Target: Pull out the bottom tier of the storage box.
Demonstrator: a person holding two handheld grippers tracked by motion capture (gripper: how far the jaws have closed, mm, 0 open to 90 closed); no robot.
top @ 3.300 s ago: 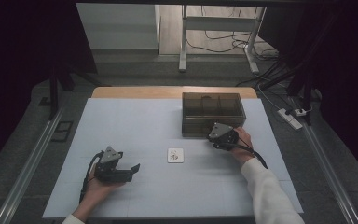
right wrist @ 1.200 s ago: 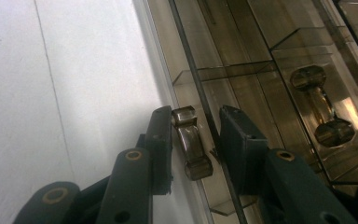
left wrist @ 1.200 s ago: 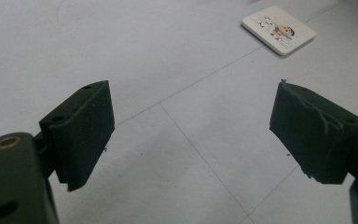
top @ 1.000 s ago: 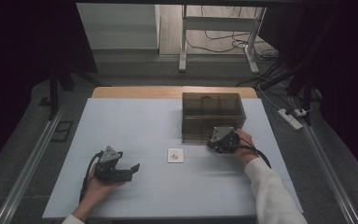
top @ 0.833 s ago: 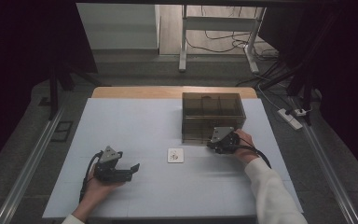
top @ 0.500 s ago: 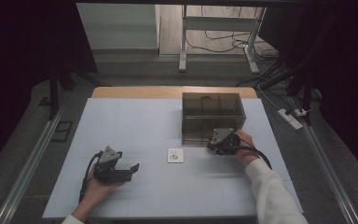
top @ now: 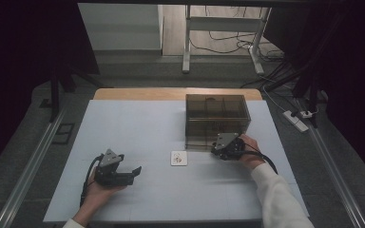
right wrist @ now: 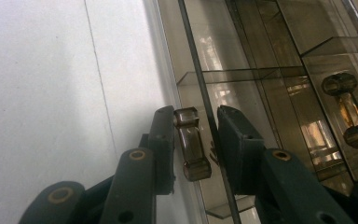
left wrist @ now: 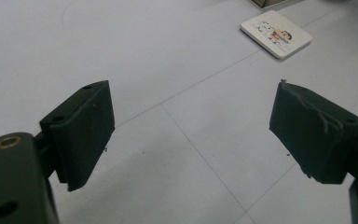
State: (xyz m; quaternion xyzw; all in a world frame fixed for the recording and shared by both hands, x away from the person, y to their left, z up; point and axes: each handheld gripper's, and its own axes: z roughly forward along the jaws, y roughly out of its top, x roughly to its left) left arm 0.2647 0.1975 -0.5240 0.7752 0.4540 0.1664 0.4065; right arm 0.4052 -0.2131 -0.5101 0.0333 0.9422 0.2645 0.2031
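At the near left, we are resting our left gripper (top: 123, 174) on the desk (top: 138, 118), jaws standing wide apart and empty. The small card (top: 179, 158) is lying mid-desk. At the right, our right gripper (right wrist: 196, 144) is bracketing the handle (right wrist: 192, 149) on the brown box (top: 216, 121), jaws narrowed around it. If they are not gripping squarely, we are risking slipping off or dragging the whole box.

Black grippers (top: 132, 172) — grey triangular top plates, brass-ringed screw holes, trailing black cables; white sleeve (top: 278, 197).
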